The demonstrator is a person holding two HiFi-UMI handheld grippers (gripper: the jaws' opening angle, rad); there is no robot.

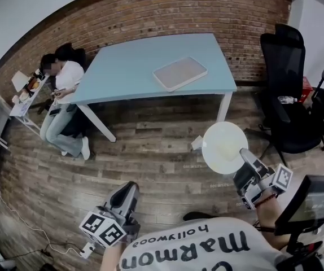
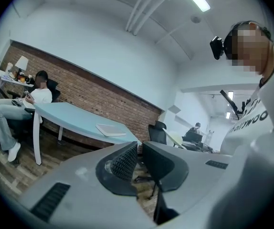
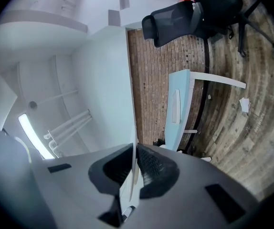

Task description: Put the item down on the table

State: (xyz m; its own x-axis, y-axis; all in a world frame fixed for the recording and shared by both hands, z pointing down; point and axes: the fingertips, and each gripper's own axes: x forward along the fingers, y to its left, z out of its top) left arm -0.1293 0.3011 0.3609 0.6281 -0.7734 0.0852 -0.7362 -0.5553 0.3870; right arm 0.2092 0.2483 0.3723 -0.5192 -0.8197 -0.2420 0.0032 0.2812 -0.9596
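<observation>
Plate (image 1: 224, 147), white, round in head view, thin edge-on sliver in right gripper view, rim pinched by right gripper (image 1: 244, 156), above floor (image 1: 150, 151) short of desk's (image 1: 134, 66) near edge, left gripper (image 1: 130, 187) jaws nearly together, empty

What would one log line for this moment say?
right tool: grips white plate | left tool: shut, empty | table: not reached
</observation>
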